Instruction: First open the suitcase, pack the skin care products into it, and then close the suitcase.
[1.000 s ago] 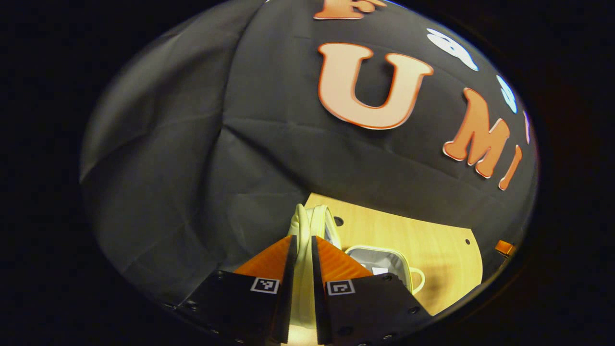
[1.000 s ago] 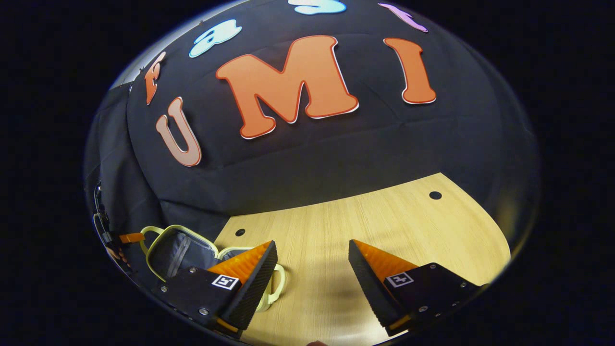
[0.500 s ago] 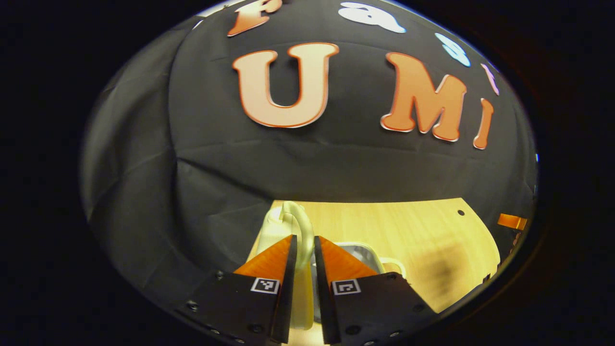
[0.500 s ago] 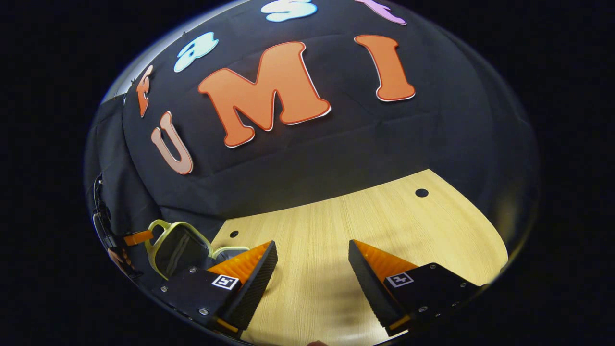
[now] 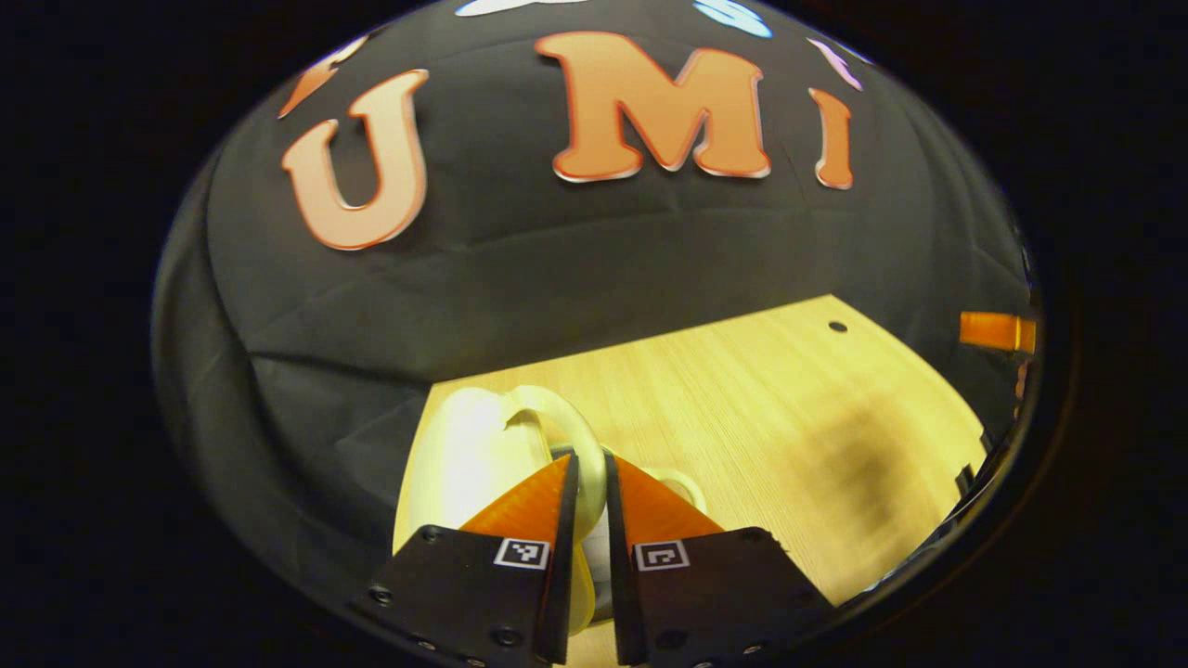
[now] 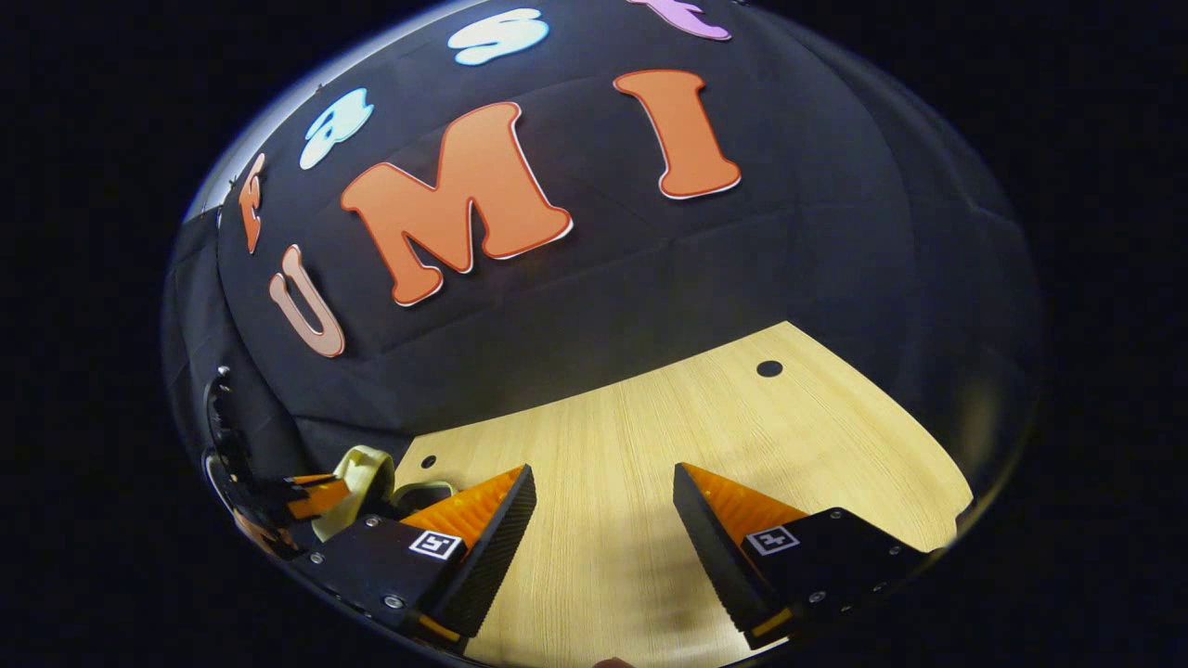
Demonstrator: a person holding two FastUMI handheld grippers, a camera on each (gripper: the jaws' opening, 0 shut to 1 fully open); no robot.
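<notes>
Booth around me: dark cloth wall, pale wooden table.

The black cloth wall (image 5: 575,260) hung creased behind my light wood-grain table (image 6: 650,436), which had small round holes (image 6: 769,368) near its far edge. Warm light fell on the tabletop.

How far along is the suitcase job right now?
Closing stage, it seems. The left gripper is shut on the handle of the pale suitcase lid, which looks nearly folded onto the base. I cannot see the skin care products, so packing is unconfirmed. The right gripper hangs open above the wooden table. Left: seat the lid and release.
</notes>
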